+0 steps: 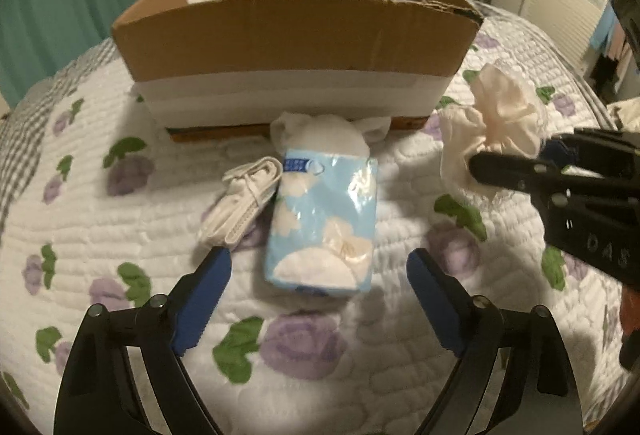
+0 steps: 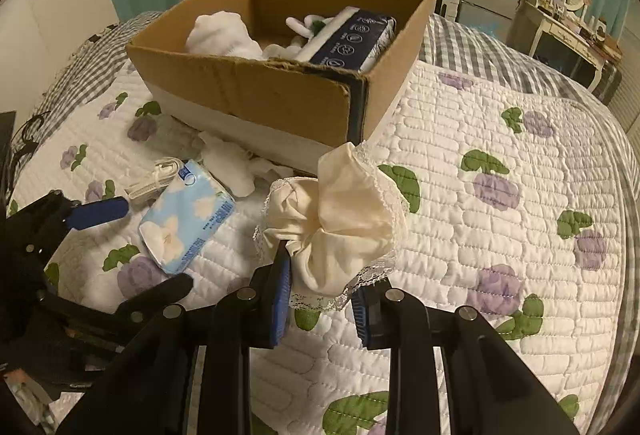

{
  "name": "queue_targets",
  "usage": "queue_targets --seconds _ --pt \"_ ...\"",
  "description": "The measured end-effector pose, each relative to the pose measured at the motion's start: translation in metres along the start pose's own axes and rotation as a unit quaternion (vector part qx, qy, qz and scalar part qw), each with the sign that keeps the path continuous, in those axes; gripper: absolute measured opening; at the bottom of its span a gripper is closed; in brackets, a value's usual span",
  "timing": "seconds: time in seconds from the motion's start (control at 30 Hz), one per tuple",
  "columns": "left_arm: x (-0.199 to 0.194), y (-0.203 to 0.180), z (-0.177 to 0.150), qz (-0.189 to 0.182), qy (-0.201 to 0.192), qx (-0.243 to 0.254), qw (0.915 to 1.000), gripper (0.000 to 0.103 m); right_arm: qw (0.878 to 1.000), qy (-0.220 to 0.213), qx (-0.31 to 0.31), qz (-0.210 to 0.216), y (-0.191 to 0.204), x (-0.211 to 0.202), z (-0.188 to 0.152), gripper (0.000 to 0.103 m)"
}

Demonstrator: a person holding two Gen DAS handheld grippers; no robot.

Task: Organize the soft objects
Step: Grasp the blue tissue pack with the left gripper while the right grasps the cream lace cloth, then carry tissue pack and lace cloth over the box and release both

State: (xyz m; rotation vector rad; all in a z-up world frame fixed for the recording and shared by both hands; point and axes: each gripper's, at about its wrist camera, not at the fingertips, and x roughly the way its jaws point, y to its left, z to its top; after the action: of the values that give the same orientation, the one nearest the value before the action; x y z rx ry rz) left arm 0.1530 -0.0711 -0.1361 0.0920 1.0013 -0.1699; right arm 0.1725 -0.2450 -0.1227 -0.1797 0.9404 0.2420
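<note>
The box [image 2: 280,91] on the bed [image 2: 500,163] already held a dark pack [image 2: 352,43] and white soft things. The right claw [image 2: 320,299] was clenched on a cream scrunchie [image 2: 344,223], lifted short of the box. The left claw [image 1: 320,291] hung released over the tissue pack [image 1: 324,219]; a white bundle [image 1: 244,199] and white cloth [image 1: 320,137] apparently remained to be boxed.

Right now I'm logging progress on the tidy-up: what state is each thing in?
Cream scrunchie: clamped in right gripper, lifted.
Left gripper: jaws open, empty.
Blue tissue pack: flat on quilt.
White cable: bundled, beside pack.
White sock: against box.
Cardboard box: open, partly filled.
</note>
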Motion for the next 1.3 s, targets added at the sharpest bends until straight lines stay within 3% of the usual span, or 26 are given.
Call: queue_targets --seconds 0.1,0.13,0.17,0.2,0.3,0.6,0.97,1.3 --pt "0.009 -0.003 0.006 -0.004 0.005 0.001 1.0000 0.088 1.000 0.000 0.004 0.003 -0.001 0.002 0.001 0.026" --pt "0.012 -0.004 0.008 -0.004 0.006 0.002 1.0000 0.083 1.000 -0.001 0.005 0.004 -0.001 0.002 0.001 0.026" --pt "0.015 -0.005 0.009 -0.007 0.009 0.003 0.9999 0.069 1.000 -0.001 0.005 0.004 -0.001 0.002 0.001 0.026" --pt "0.018 -0.006 0.010 -0.009 0.016 0.003 0.9998 0.062 1.000 -0.002 0.006 0.004 -0.002 0.002 0.000 0.026" --pt "0.020 -0.005 0.010 -0.020 0.020 0.004 0.9996 0.052 1.000 -0.003 0.011 0.007 -0.004 0.001 0.001 0.026" --pt "-0.017 0.003 0.005 -0.044 0.009 0.002 0.9990 0.050 1.000 -0.016 0.024 0.006 0.001 -0.020 0.005 0.026" --pt "-0.116 0.024 0.018 -0.036 -0.087 0.007 0.9955 0.050 0.997 -0.060 0.012 -0.041 0.030 -0.099 0.008 0.025" --pt "-0.200 0.034 0.049 -0.022 -0.183 0.034 0.9823 0.050 0.988 -0.138 -0.011 -0.069 0.063 -0.192 0.041 0.025"
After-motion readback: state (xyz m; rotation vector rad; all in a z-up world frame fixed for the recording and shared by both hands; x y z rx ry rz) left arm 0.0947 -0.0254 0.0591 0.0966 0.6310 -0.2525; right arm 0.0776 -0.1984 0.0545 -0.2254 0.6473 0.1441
